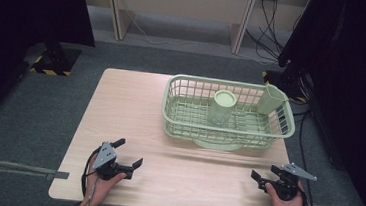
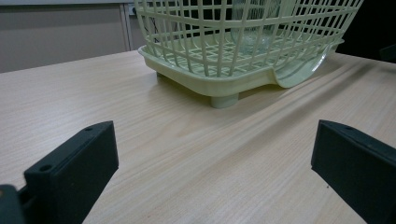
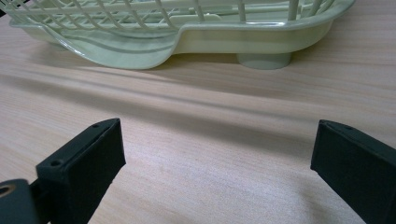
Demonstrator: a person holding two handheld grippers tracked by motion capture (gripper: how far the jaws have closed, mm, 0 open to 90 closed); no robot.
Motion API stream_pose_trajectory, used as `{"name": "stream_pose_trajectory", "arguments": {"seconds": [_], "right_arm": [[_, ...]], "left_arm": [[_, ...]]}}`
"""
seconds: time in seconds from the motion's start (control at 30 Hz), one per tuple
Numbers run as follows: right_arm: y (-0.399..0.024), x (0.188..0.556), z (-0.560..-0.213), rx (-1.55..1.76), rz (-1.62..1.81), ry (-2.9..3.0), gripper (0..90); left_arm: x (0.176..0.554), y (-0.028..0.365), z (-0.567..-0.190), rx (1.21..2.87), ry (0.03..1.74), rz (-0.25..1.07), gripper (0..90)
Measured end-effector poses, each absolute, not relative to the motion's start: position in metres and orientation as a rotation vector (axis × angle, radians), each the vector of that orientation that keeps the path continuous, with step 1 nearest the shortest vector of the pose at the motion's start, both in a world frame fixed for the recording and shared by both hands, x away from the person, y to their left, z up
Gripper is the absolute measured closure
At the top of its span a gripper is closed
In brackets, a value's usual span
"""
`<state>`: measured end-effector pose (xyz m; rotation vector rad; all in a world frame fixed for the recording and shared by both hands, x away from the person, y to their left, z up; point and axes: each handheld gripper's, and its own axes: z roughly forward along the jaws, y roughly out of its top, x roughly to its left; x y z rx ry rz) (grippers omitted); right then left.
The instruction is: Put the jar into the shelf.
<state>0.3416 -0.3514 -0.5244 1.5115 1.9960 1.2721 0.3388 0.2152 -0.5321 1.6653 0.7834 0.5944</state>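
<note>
A pale green dish basket (image 1: 174,124) stands on the right half of the wooden table (image 1: 130,103). Inside it stands an upright clear tumbler with a green top (image 1: 222,106), and a green cutlery cup (image 1: 270,99) hangs at its far right corner. My left gripper (image 1: 129,152) rests near the front left edge, open and holding nothing. At the front right my right gripper (image 1: 265,172) is likewise open. In the left gripper view the open gripper (image 2: 212,168) faces the basket (image 2: 205,79) and the tumbler (image 2: 254,28). The right gripper (image 3: 215,168) faces the basket's base (image 3: 261,37).
A curved drain lip (image 1: 217,145) juts from under the basket's near side, toward me. Bare tabletop lies between the grippers and the basket. Black stands and cables (image 1: 272,35) flank the table on the grey floor.
</note>
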Motion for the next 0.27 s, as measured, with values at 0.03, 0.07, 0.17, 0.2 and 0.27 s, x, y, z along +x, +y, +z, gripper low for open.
{"name": "stream_pose_trajectory", "arguments": {"seconds": [0.03, 0.07, 0.17, 0.2, 0.27], "right_arm": [[-0.3514, 0.3416, -0.5244, 1.511, 1.272, 1.996, 3.0], [-0.3513, 0.3413, -0.5248, 1.511, 1.271, 1.996, 3.0], [-0.351, 0.3407, -0.5245, 1.508, 1.27, 1.998, 3.0], [-0.3508, 0.3404, -0.5236, 1.505, 1.272, 1.998, 3.0], [-0.3505, 0.3401, -0.5221, 1.501, 1.274, 1.997, 3.0]], "left_arm": [[0.3388, 0.2151, -0.5321, 1.665, 0.783, 0.594, 0.3], [0.3388, 0.2151, -0.5321, 1.665, 0.783, 0.593, 0.3], [0.3387, 0.2151, -0.5321, 1.665, 0.783, 0.593, 0.3], [0.3389, 0.2152, -0.5321, 1.665, 0.784, 0.592, 0.3], [0.339, 0.2153, -0.5321, 1.664, 0.786, 0.591, 0.3]]}}
